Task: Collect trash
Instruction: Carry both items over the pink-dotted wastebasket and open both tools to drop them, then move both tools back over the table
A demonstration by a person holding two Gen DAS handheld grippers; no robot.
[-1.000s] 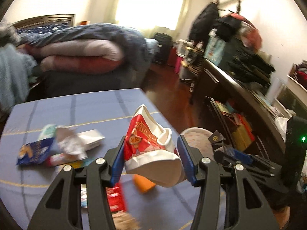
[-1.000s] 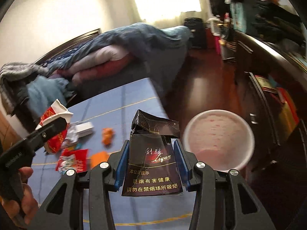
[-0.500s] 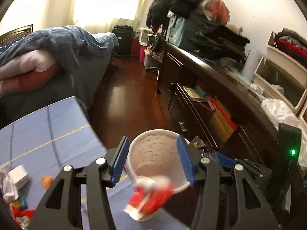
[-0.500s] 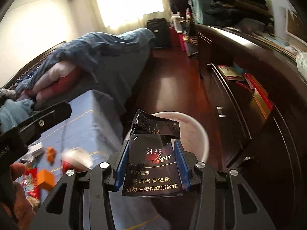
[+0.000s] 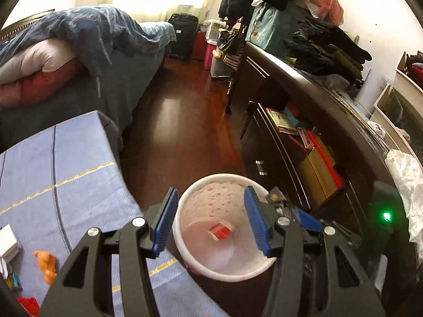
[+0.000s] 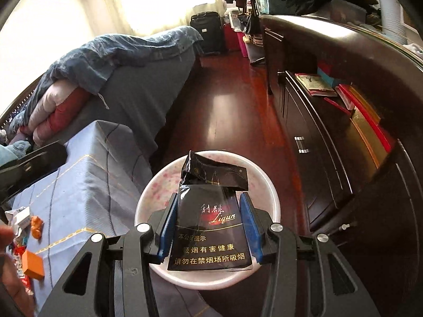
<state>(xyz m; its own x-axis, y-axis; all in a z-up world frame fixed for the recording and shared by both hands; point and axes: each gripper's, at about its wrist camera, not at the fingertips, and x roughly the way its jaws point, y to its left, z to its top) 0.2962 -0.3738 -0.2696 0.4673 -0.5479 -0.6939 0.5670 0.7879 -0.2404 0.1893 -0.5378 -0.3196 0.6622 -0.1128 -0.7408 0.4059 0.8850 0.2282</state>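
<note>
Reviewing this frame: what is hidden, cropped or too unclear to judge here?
- Right wrist view: the black cigarette pack in the right gripper covers most of the inside of the white speckled bin.
- Left wrist view: the red and white wrapper in the bin is blurred; whether it has landed is unclear.
- Both views: litter on the blue tablecloth is cut off at the left edge.

Glossy black pack (image 6: 211, 227), polished wood floor (image 6: 227, 111)

Your left tongs (image 5: 208, 222) and right tongs (image 6: 208, 227) look alike: black angular arms with triangular cut-outs, silver round screw heads at the joints, and ribbed blue pads (image 5: 164, 222) lining each finger.
</note>
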